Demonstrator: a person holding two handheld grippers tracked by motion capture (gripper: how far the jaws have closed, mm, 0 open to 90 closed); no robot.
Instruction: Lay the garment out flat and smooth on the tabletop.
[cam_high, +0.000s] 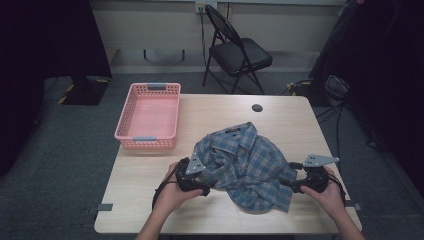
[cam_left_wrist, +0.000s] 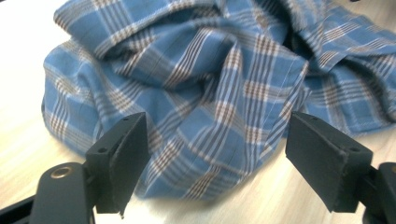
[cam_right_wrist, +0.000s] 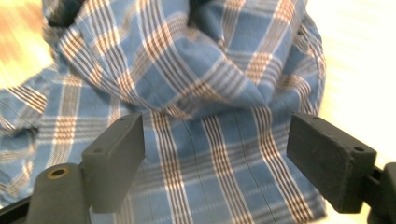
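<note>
Lay crumpled on the near half of the wooden table (cam_high: 150, 200): a blue plaid shirt (cam_high: 245, 165), collar toward the far edge. Flanked by both tools, left gripper (cam_high: 204, 187) at its left hem, right gripper (cam_high: 289, 176) at its right edge, each held in a hand.

Seen from the left gripper view: jaws wide apart, clamped on nothing, shirt (cam_left_wrist: 210, 93) bunched in folds just beyond them, bare table at the lower corners. Seen from the right gripper view: jaws likewise spread, plaid cloth (cam_right_wrist: 210, 140) lying between and past them, pads not pressing it; whether cloth touched the pads, could not tell.

Given by the high view alone: a pink basket (cam_high: 148, 116) at the table's far left corner, well apart from the shirt, a dark round grommet (cam_high: 257, 107) near the far edge, a black folding chair (cam_high: 237, 50) beyond, grey carpet (cam_high: 60, 150), black curtains at both sides.
</note>
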